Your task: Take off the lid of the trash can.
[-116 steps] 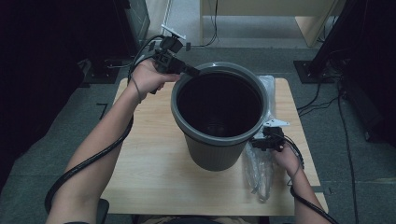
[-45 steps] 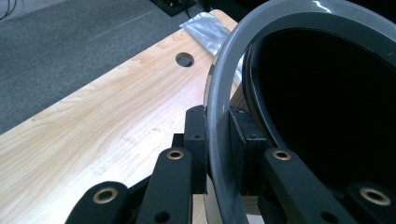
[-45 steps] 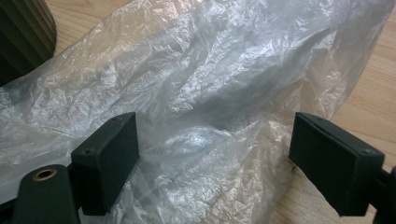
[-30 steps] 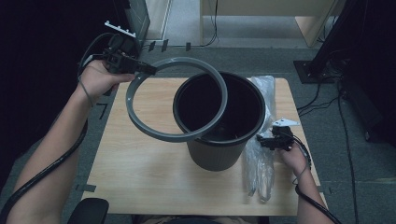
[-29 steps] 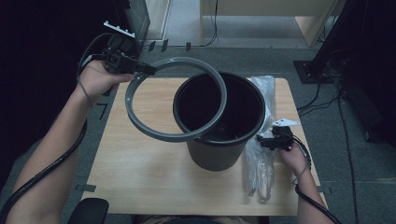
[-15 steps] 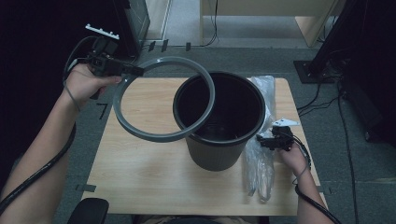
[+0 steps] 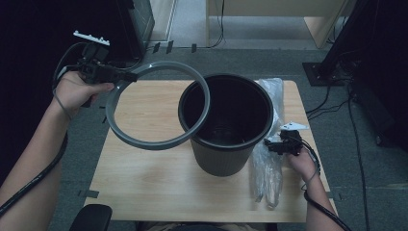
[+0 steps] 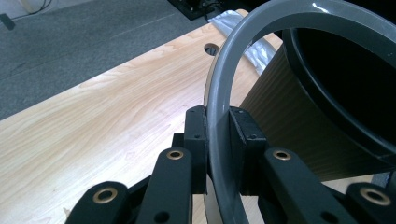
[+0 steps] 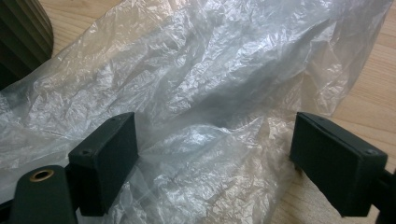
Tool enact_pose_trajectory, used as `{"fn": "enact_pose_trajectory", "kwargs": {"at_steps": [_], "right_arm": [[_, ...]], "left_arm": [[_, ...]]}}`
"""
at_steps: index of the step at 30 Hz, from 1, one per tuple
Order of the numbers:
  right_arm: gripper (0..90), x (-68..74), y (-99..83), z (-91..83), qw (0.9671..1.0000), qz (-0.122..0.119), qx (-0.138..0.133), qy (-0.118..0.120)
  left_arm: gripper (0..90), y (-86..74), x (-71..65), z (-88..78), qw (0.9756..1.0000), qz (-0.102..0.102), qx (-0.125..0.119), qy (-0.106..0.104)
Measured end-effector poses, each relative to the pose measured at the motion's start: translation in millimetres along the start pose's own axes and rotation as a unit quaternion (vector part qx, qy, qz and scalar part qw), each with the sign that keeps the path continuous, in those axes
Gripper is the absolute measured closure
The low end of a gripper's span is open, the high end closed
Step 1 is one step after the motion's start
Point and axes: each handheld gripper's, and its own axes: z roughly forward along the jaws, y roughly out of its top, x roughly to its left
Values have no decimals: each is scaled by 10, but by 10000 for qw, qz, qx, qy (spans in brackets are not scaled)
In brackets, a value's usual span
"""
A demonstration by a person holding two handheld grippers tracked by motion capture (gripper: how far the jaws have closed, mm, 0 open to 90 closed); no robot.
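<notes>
A grey rim ring (image 7: pixel 156 103) is held clear of a dark ribbed bin (image 7: pixel 225 125) on a pale wooden table (image 7: pixel 144 183), apparently so that a liner can be fitted before the ring is pressed back on. The ring is carried tilted at the far left of the table, its near-right arc overlapping the bin's rim in the high view — whether it touches there cannot be told. It is clamped by the left gripper (image 8: pixel 217 149), whose two black jaws are pressed flat on either side of the band, closed to the ring's thin wall. A clear plastic bag (image 7: pixel 267 159) is laid crumpled along the bin's right side, within easy reach for the step judged to come next. Above it the right gripper (image 9: pixel 215 163) is poised, its jaws spread wide apart with the film bunched between them but pinched by neither pad — nothing is gripped there. The bin is left standing upright and empty at the table's middle, mouth open.
</notes>
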Motion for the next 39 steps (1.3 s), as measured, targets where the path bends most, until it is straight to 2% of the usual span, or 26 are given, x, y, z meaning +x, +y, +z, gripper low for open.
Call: {"fn": "enact_pose_trajectory", "kwargs": {"at_steps": [12,18,24,39], "right_arm": [[148,2,0,-1,10000,8,1,-10],[148,3,0,-1,10000,11,2,-12],[148,6,-1,-2,10000,19,1,-22],[147,6,-1,-2,10000,20,1,-22]], "left_arm": [[786,-129,100,-114,9999,-36,16,99],[785,-221,164,-180,9999,-96,-26,62],[786,-298,214,-274,9998,-123,-41,144],[786,-548,364,-355,9989,-335,-61,319]]}}
